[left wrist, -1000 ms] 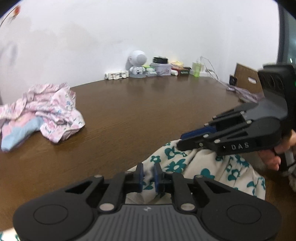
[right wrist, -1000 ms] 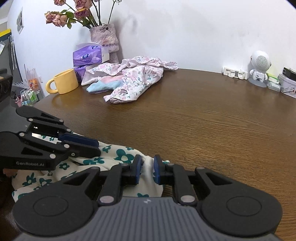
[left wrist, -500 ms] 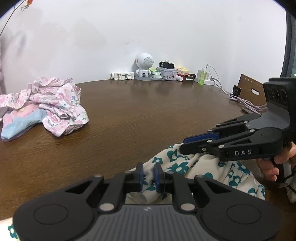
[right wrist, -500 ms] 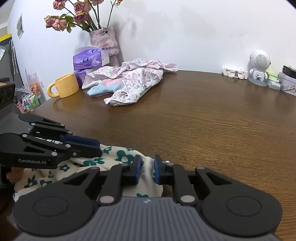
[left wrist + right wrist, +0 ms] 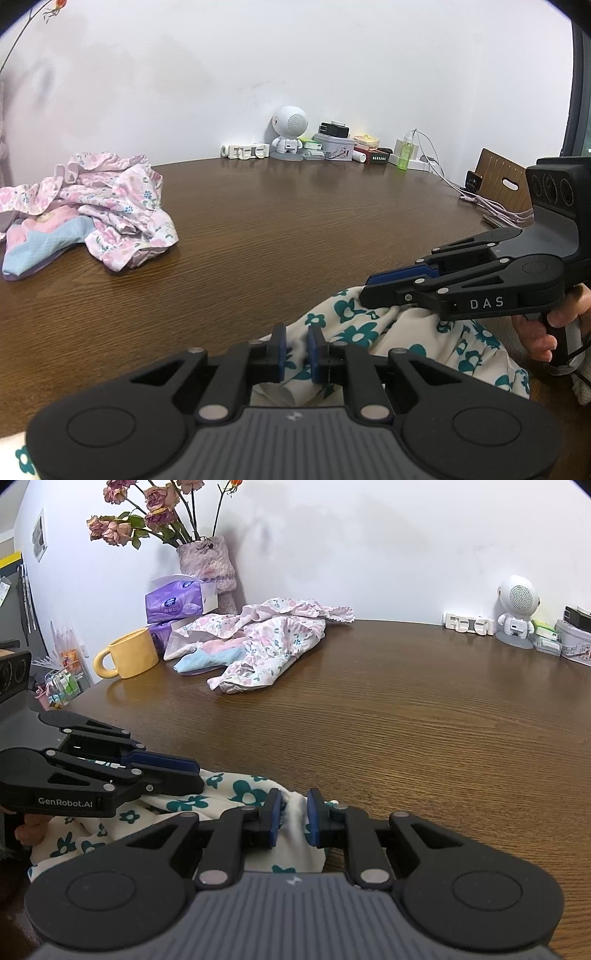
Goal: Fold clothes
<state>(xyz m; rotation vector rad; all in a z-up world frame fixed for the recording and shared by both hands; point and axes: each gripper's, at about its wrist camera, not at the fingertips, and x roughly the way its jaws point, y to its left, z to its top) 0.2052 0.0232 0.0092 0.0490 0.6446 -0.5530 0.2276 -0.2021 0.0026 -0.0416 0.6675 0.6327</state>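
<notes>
A: Between the blue pads of the left gripper [image 5: 295,345] a bunched edge of the cream garment with teal flowers [image 5: 354,332] is pinched; the jaws are clenched on the cloth, with only fabric filling the narrow gap.

B: Noted. Between the pads of the right gripper [image 5: 293,821] a white fold of the same garment is clamped likewise. Ahead of both sets of jaws the wooden table [image 5: 406,720] is bare; behind and below them the rest of the cloth is seen to hang at the near table edge.

A: Step judged as: garment to be carried forward and spread flat before any fold is made. For a clean result, the two grips are best drawn apart sideways until the held edge is taut, then lowered together.

B: Agreed. Both grips are bunched, not at clear corners, so wrinkles are likely to be laid in unless tension is kept even. Which edge is held cannot be told.

A: Far ahead of the jaws and to the left, the pink floral clothes pile [image 5: 92,206] is lying well apart; it is not to be disturbed. A yellow mug [image 5: 127,659] is standing beside that pile.

B: Release is advised only once the cloth is lying flat.
</notes>
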